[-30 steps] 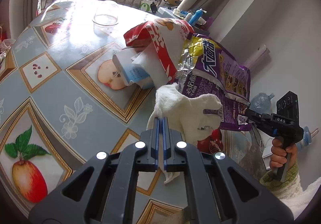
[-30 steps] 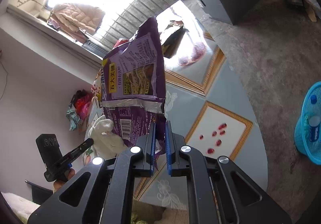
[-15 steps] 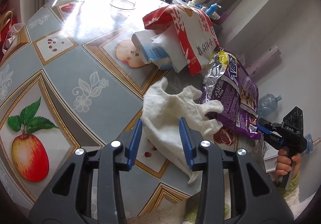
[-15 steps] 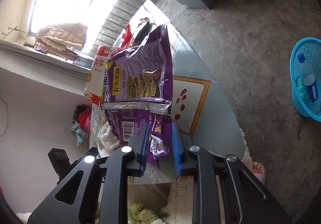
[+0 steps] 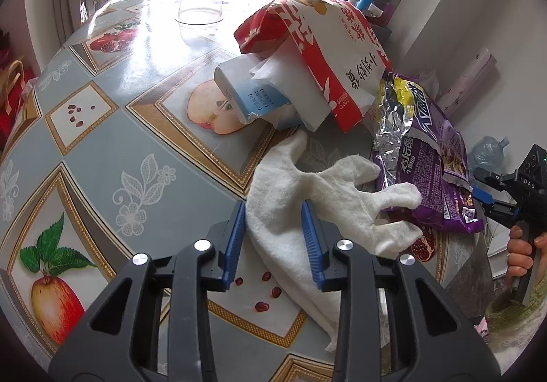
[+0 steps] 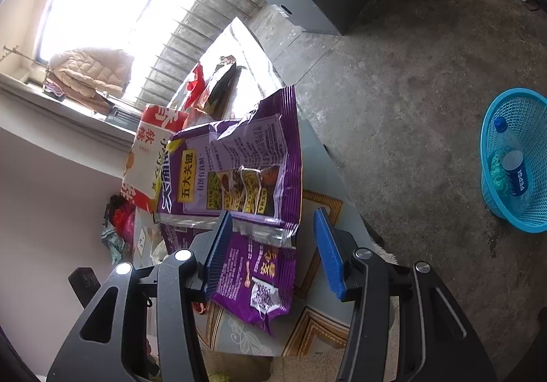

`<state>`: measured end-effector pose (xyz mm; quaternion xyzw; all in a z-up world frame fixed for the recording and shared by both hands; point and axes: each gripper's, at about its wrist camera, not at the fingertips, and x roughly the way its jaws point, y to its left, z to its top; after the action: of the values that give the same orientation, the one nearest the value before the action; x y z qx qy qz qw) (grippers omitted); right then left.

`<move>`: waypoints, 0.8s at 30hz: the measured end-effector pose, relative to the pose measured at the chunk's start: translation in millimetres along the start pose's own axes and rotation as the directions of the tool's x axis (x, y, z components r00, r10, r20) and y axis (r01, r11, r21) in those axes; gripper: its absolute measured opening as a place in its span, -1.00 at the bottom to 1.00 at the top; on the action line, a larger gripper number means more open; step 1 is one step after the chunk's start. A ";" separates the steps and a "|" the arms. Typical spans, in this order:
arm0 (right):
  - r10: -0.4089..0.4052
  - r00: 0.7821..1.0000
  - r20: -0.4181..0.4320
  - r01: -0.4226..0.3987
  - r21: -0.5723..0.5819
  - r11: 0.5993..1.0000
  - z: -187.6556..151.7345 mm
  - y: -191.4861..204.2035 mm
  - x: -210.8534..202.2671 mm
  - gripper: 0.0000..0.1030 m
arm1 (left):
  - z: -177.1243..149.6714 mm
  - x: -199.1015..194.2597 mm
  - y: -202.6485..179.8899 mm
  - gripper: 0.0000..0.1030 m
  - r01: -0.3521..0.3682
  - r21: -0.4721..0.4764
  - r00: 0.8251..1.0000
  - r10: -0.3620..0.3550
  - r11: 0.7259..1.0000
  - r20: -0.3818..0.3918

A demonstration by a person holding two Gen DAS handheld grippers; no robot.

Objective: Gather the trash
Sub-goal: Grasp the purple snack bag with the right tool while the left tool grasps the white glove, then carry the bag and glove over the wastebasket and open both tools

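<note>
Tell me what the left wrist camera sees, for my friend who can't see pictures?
The left gripper, jaws apart after just moving, straddles a white cloth lying on a fruit-patterned table. Behind the cloth are a red and white bag with a blue and white carton poking out, and a purple snack bag.

Home: fruit-print table [image 5: 102,156], windowsill bedding [image 6: 90,72].
</note>
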<state>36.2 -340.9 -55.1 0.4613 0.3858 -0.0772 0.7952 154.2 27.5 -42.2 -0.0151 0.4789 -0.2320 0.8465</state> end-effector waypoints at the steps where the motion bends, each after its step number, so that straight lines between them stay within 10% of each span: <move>1: -0.007 1.000 0.005 0.007 -0.004 1.000 2.6 0.4 1.2 -0.06 | 1.0 1.0 -0.7 -0.51 -0.010 0.003 1.000 0.010 1.000 0.001; 6: -0.120 0.992 0.041 0.123 -0.075 0.990 10.2 11.1 8.6 -0.08 | 1.3 0.5 -0.5 -0.62 -0.026 0.010 1.000 0.026 1.000 0.006; 13: -0.301 0.948 0.106 0.317 -0.197 0.928 5.5 29.6 16.5 -0.66 | 0.9 1.3 -3.1 -0.88 -0.014 0.038 1.000 0.013 0.999 0.013; 24: -0.243 0.955 0.171 0.272 -0.175 0.946 -2.6 27.6 -15.0 -0.93 | 6.3 -36.2 -14.1 -0.94 0.075 0.074 0.991 -0.082 0.994 0.106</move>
<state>37.6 -326.9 -26.9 0.3190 0.3886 -0.1760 0.8463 138.4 28.4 -6.2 -0.0167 0.4227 -0.2806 0.8616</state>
